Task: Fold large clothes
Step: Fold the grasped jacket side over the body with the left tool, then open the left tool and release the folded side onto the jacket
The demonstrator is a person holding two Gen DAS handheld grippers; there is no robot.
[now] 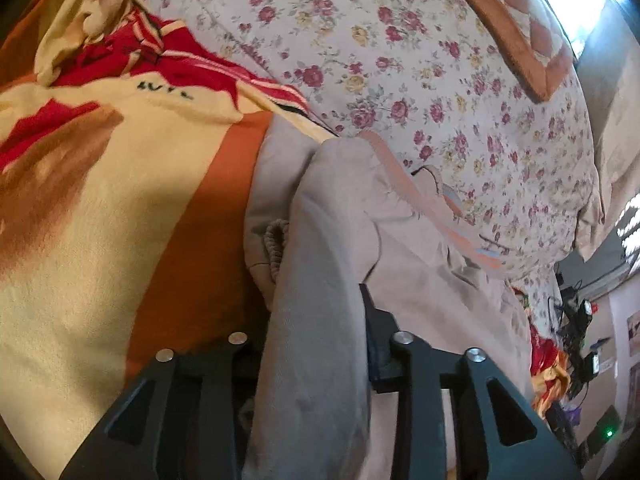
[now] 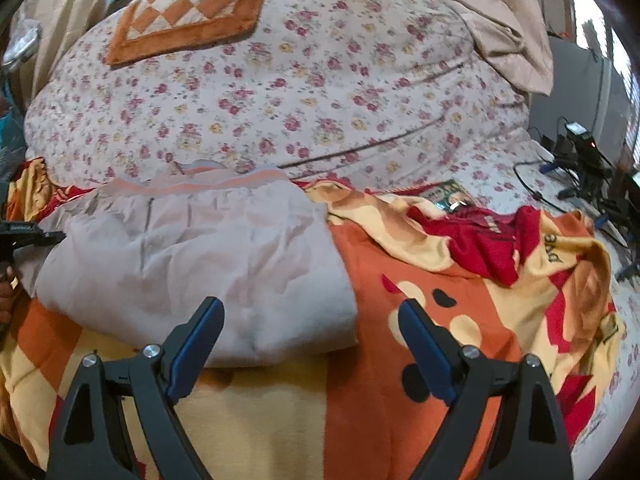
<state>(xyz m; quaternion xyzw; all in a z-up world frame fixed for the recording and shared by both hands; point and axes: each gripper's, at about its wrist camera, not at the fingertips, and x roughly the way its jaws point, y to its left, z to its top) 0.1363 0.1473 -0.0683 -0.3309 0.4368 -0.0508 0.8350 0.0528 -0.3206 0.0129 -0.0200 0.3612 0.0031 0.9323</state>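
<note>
A large pale grey garment (image 2: 200, 248) with an orange-striped hem lies bunched on a bed, on an orange and yellow blanket (image 2: 400, 320). In the left wrist view a thick fold of this garment (image 1: 320, 240) runs up between the jaws of my left gripper (image 1: 320, 320), which is shut on it; the cloth hides the left finger, and only the right pad (image 1: 378, 320) shows. In the right wrist view my right gripper (image 2: 309, 304) stands wide open just above the garment's near edge, nothing pinched. The left gripper (image 2: 28, 232) shows at the garment's left end.
A floral sheet (image 2: 280, 100) covers the bed behind, with a checkered orange cushion (image 2: 192, 8) at the back. A red garment (image 2: 488, 240) lies crumpled on the blanket to the right. Cables and devices (image 2: 580, 152) sit at the far right edge. A beige curtain (image 2: 500, 20) hangs there.
</note>
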